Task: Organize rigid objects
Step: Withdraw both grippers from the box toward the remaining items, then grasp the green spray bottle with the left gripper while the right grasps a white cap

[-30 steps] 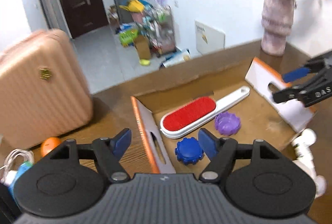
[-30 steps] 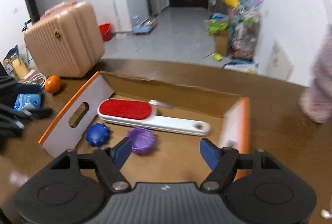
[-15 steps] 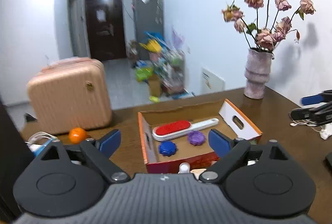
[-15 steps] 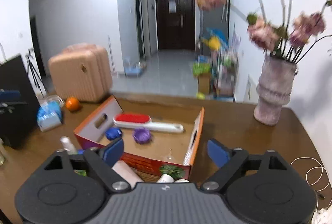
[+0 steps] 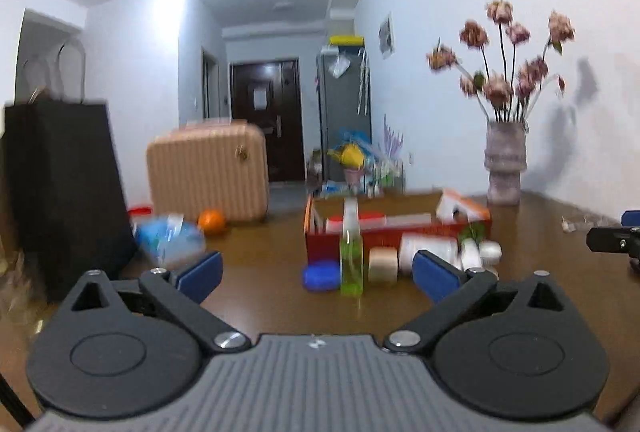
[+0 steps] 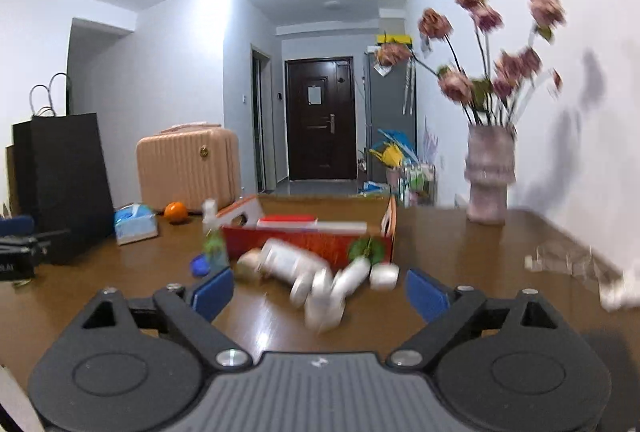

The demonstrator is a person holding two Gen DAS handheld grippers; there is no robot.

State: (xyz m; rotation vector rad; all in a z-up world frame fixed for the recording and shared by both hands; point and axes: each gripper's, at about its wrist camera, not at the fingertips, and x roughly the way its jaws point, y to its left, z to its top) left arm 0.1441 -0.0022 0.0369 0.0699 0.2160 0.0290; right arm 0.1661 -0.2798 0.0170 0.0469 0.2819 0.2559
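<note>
Box on table, bottles in front; left gripper & right gripper jaws wide, empty.

Motion blur smears the white bottles lying in front of the cardboard box; their count can't be told. The box's near wall hides most of its contents. The other gripper is cut off at the frame edge.

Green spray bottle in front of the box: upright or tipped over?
Upright. The green spray bottle stands on its base on the table, white nozzle topmost.
</note>
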